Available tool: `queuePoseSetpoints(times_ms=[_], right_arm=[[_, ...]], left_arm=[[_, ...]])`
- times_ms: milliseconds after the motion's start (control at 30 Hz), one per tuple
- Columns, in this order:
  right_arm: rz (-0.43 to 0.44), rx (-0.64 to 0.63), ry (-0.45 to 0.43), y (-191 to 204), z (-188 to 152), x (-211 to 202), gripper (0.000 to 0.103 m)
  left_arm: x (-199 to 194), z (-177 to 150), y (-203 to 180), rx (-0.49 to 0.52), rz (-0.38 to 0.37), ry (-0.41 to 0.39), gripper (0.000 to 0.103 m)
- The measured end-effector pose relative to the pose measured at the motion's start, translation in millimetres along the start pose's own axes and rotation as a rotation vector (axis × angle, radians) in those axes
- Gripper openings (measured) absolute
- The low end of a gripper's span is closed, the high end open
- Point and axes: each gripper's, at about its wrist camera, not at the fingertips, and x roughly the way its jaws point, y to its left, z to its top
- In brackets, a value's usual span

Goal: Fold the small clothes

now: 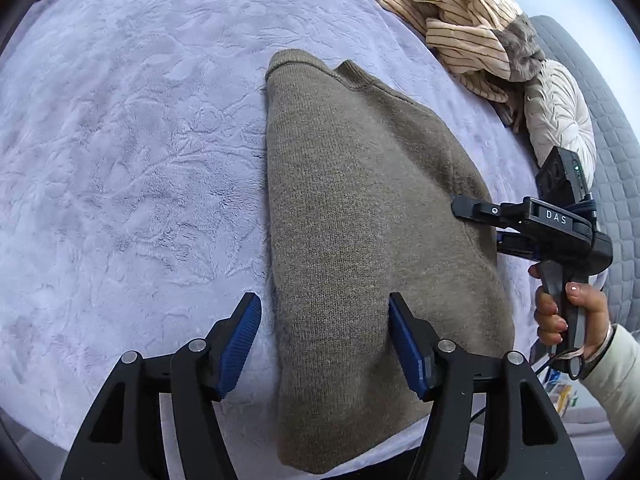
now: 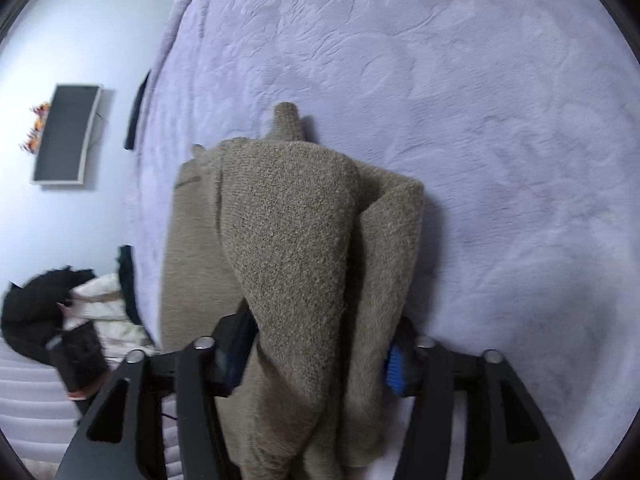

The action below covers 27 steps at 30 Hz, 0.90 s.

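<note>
A brown-grey knit sweater (image 1: pixel 360 200) lies folded lengthwise on the lilac plush blanket (image 1: pixel 120 140), its collar at the far end. My left gripper (image 1: pixel 324 336) is open over the sweater's near left part, with the left edge between the blue pads and neither pad pressing. In the left wrist view, my right gripper (image 1: pixel 478 222) reaches in at the sweater's right edge, held by a person's hand (image 1: pixel 560 312). In the right wrist view, a raised fold of the sweater (image 2: pixel 296 248) fills the space between the fingers of my right gripper (image 2: pixel 316 360), which stand apart and open.
A striped beige garment (image 1: pixel 460 28) and a cream quilted jacket (image 1: pixel 560 120) lie at the blanket's far right beside a grey quilted surface (image 1: pixel 608 92). In the right wrist view, a dark framed panel (image 2: pixel 66 132) hangs on the wall and black and white clothes (image 2: pixel 60 304) lie left of the blanket (image 2: pixel 480 120).
</note>
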Motion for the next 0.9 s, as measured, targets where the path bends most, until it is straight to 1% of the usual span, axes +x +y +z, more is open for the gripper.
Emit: queuePoseSetpoints(times_ms=[100, 167, 200, 333, 433, 467, 500, 533, 567, 600, 733, 800, 900], right_arm=[[-0.093, -0.018, -0.033, 5.6, -5.6, -15.1, 0.072], [-0.154, -0.013, -0.048, 5.1, -10.5, -27.6, 0.075], [-0.17, -0.008, -0.051, 4.0, -12.8, -32.5, 0.077], [-0.249, 0.004, -0.06, 6.4, -33.8, -55.1, 0.079], [-0.272, 0.022, -0.061, 10.8, -50.7, -63.9, 0.081], [-0.275, 0.033, -0.062, 12.7, -58.1, -67.2, 0.081], [-0.278, 0.042, -0.062, 15.3, -64.1, -68.8, 0.081], [-0.282, 0.049, -0.061, 18.4, -68.6, -69.6, 0.081], [-0.286, 0.056, -0.061, 22.9, -75.4, -70.3, 0.082], [-0.291, 0.061, -0.059, 27.9, -82.6, -71.1, 0.084], [-0.317, 0.052, -0.066, 48.9, -101.2, -71.8, 0.087], [-0.337, 0.043, -0.069, 57.3, -107.1, -72.5, 0.095], [-0.365, 0.023, -0.075, 72.1, -113.9, -72.0, 0.096]], left_arm=[[-4.9, -0.2, -8.8, 0.028, 0.036, -0.008, 0.065], [-13.0, -3.3, -10.8, 0.045, 0.07, -0.015, 0.065], [-15.6, -3.8, -12.9, 0.053, 0.09, -0.016, 0.065], [-25.6, -10.7, -25.0, 0.098, 0.173, -0.013, 0.065], [-33.4, -16.9, -29.9, 0.106, 0.196, -0.016, 0.065], [-35.4, -19.7, -30.8, 0.104, 0.2, -0.017, 0.068], [-37.3, -21.3, -31.6, 0.1, 0.207, -0.018, 0.081], [-39.3, -22.9, -32.9, 0.094, 0.216, -0.02, 0.087], [-41.1, -24.3, -34.0, 0.091, 0.219, -0.022, 0.09], [-42.4, -25.1, -35.8, 0.091, 0.22, -0.021, 0.09], [-45.1, -28.8, -40.9, 0.086, 0.234, 0.006, 0.09], [-46.0, -30.3, -41.9, 0.087, 0.252, 0.016, 0.09], [-48.9, -32.6, -44.1, 0.091, 0.29, 0.029, 0.09]])
